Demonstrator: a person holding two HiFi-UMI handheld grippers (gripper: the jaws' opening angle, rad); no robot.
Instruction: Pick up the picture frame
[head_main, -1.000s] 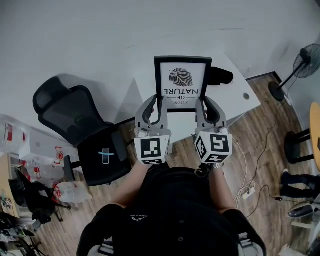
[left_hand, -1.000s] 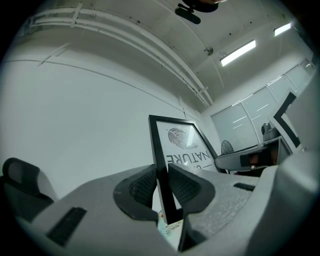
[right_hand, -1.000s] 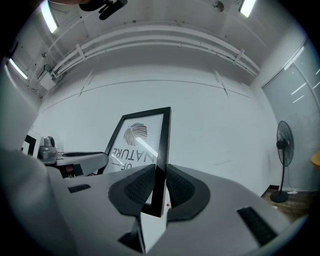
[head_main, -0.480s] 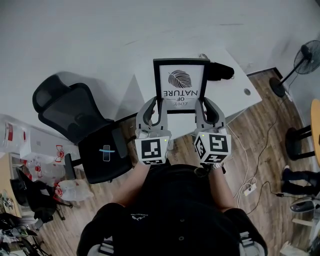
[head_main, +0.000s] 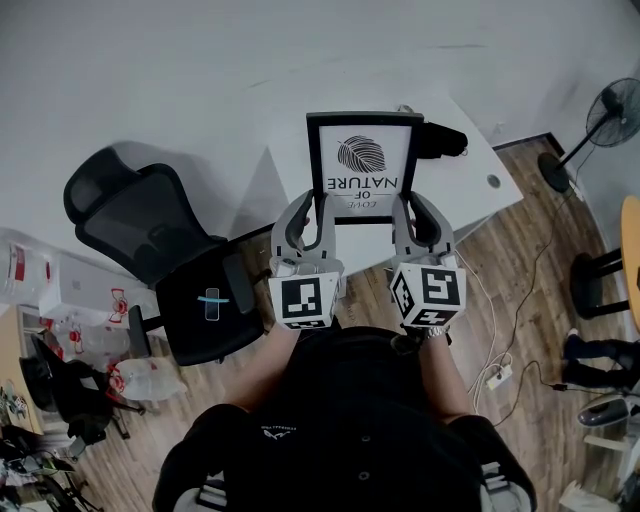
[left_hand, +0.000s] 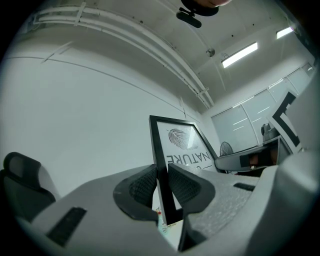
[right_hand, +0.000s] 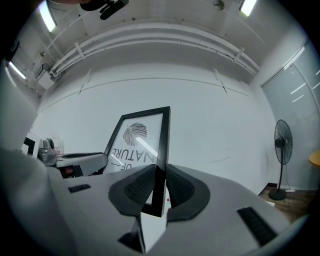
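The picture frame (head_main: 362, 165) is at 12 o'clock in the head view, right in front of the person and over the white table (head_main: 485, 195). It is black, with a leaf drawing and the word NATURE on white. The left gripper (head_main: 308, 205) pinches the frame's edge on the 9 o'clock side, with both dark pads pressed on the black bar. The right gripper (head_main: 415, 205) pinches the edge on the 3 o'clock side the same way. Both claws hold it low down, near the bottom corners. I cannot tell if the frame touches the table. A black chair (head_main: 150, 240) is at 9 o'clock, and a fan (head_main: 615, 110) stands at 2 o'clock.
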